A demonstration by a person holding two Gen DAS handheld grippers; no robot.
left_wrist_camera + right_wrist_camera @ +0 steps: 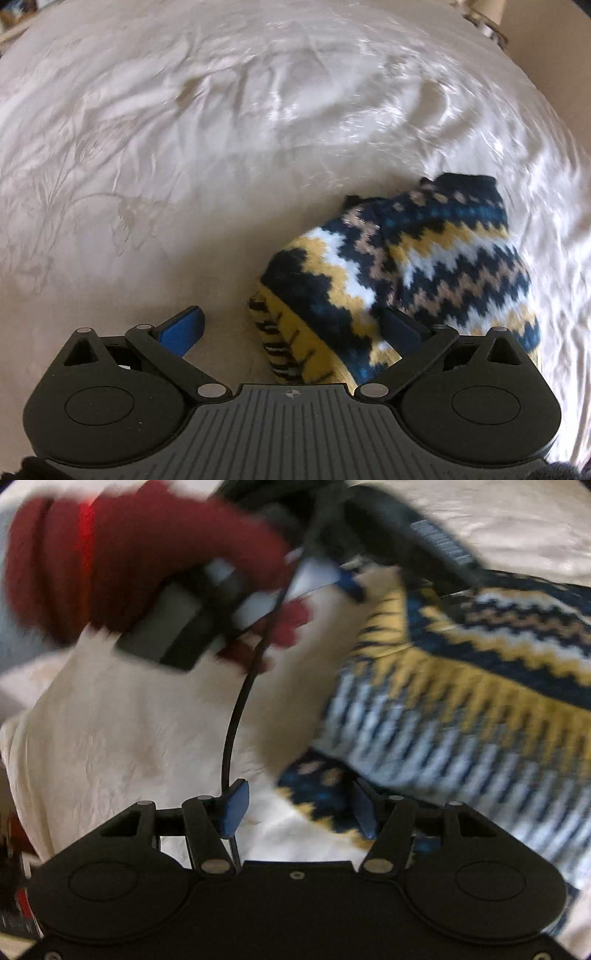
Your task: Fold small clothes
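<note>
Left gripper (291, 325): tilted steeply down, fingers spread, sweater (399, 273) at 2 o'clock. Right gripper (299, 808): angled down, fingers spread over sweater edge. Red-gloved hand (122, 565) at 11 o'clock.

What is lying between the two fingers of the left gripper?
In the left wrist view, the folded knitted garment partly fills the gap of the left gripper; the rest is bare white bedsheet. Jaws stand open.

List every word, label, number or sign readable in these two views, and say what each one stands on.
No text can be read in either view.
Pale printed strip on the left gripper body, at: too blurred to read.
Red, white and black item at the frame's lower left edge: marks too blurred and cut off to read.
Knitted garment: zigzag pattern only, no lettering.
Cross mark on the gripper's ribbed plate: a symbol, not text.
</note>
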